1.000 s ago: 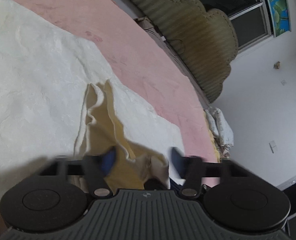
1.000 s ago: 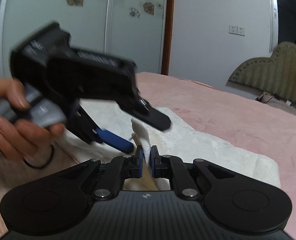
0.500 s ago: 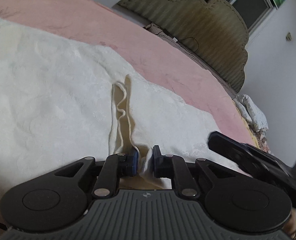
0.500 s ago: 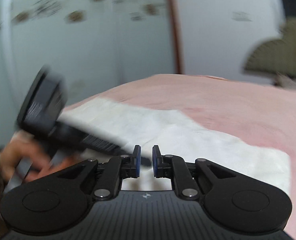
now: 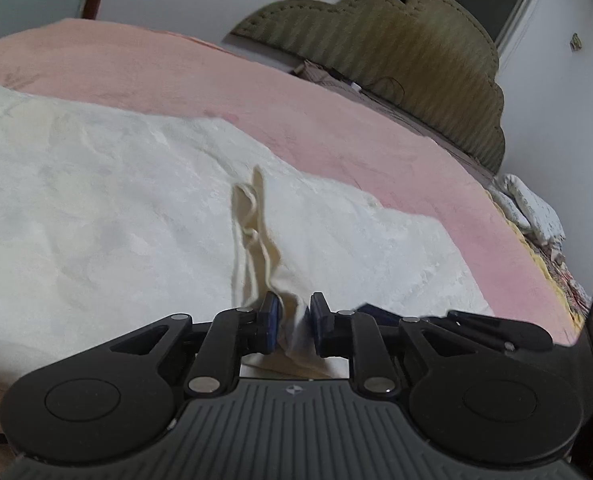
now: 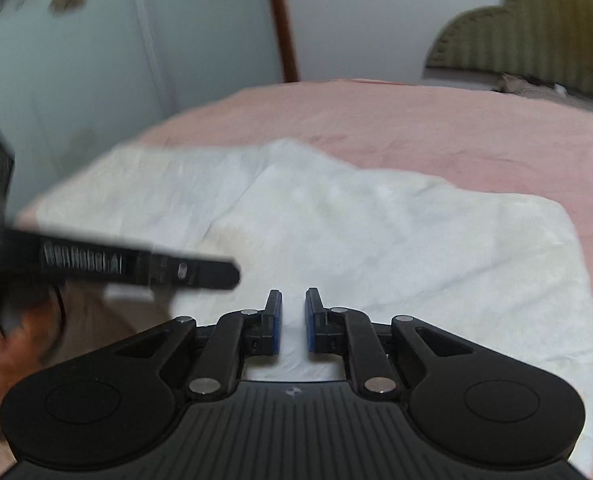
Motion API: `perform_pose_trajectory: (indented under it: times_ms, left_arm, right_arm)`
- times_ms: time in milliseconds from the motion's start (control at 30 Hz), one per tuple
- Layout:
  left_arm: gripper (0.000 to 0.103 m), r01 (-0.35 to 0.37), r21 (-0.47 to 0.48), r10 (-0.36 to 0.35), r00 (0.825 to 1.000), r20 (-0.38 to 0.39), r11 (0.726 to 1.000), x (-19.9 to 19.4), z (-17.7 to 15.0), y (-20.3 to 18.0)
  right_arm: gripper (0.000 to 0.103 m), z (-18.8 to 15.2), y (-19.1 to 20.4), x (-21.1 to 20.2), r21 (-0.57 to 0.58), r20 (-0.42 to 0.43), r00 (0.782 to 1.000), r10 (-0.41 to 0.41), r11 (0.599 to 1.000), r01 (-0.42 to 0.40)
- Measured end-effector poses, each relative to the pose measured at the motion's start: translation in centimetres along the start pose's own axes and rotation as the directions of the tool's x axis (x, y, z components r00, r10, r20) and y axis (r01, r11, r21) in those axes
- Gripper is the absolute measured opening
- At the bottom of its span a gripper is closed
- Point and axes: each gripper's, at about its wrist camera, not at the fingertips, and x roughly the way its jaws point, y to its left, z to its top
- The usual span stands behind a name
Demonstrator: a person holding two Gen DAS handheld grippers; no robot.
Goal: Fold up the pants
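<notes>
Left tool point(image 5: 293, 322): we see its jaws opening, a bunched ridge of the cream pants point(image 5: 256, 240) between the pads.
Right tool point(image 6: 293, 322): nearly closed, nothing gripped.
Pants: spread on the pink bed point(image 5: 336, 120), ahead of and beneath both tools.
Hand point(image 6: 4, 344): left of our right tool, blurred.
</notes>
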Motion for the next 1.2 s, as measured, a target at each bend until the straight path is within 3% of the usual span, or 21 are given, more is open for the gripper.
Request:
perform_pose_trajectory:
  times_ms: [133, 233, 267, 333, 400, 467, 600, 767, 833, 1000, 1100, 1200]
  left_arm:
    - [0.033, -0.066, 0.035, 0.062, 0.994, 0.090, 0.997, -1.2, 2.7, -0.3]
    - [0.065, -0.064, 0.133, 0.051, 0.994, 0.099, 0.989, 0.2, 5.0, -2.0]
    - [0.069, -0.084, 0.177, 0.068, 0.993, 0.095, 0.981, 1.3, 5.5, -2.8]
    - [0.070, -0.153, 0.247, 0.136, 0.987, 0.083, 0.957, 3.6, 5.9, -4.0]
    - [0.070, -0.238, 0.300, 0.238, 0.971, 0.039, 0.924, 6.6, 5.5, -4.4]
    - [0.077, -0.258, 0.300, 0.266, 0.964, 0.017, 0.918, 8.1, 4.7, -3.4]
    - [0.091, -0.361, 0.286, 0.341, 0.933, 0.117, 0.888, 6.6, 3.0, -4.0]
    - [0.093, -0.438, 0.372, 0.387, 0.898, 0.208, 0.818, 4.3, 0.1, -5.7]
    - [0.095, -0.446, 0.392, 0.388, 0.895, 0.221, 0.805, 3.5, -0.6, -5.8]
    - [0.093, -0.435, 0.359, 0.369, 0.898, 0.240, 0.826, 1.1, -2.0, -5.5]
    - [0.096, -0.442, 0.335, 0.365, 0.892, 0.268, 0.832, 0.1, -2.4, -4.9]
    - [0.100, -0.412, 0.333, 0.364, 0.910, 0.198, 0.848, 1.0, -2.2, -4.4]
  right_arm:
    - [0.012, 0.1, 2.1, 0.0, -0.109, 0.006, 0.997, -0.075, 0.991, 0.075]
    - [0.012, 0.2, 2.4, 0.3, -0.131, 0.008, 0.996, -0.090, 0.987, 0.090]
    - [0.012, 0.2, 2.5, 0.3, -0.135, 0.009, 0.996, -0.092, 0.987, 0.093]
    - [0.012, 0.1, 2.6, 0.4, -0.131, 0.009, 0.996, -0.089, 0.987, 0.090]
    - [0.012, 0.2, 2.1, 0.5, -0.113, 0.006, 0.997, -0.077, 0.991, 0.077]
    - [0.012, 0.2, 1.8, 0.5, -0.095, 0.004, 0.998, -0.064, 0.993, 0.064]
    - [0.012, 0.3, 1.5, 0.5, -0.082, 0.003, 0.998, -0.056, 0.995, 0.056]
    - [0.012, 0.4, 1.5, 0.6, -0.073, 0.003, 0.999, -0.053, 0.996, 0.053]
    - [0.012, 0.4, 1.5, 0.6, -0.072, 0.004, 0.999, -0.052, 0.996, 0.052]
    - [0.012, 0.5, 1.4, 0.6, -0.067, 0.004, 0.999, -0.051, 0.996, 0.052]
    - [0.012, 0.5, 1.5, 0.7, -0.066, 0.007, 0.999, -0.054, 0.996, 0.054]
    - [0.013, 0.5, 1.5, 0.1, -0.022, 0.038, 0.997, -0.060, 0.998, 0.061]
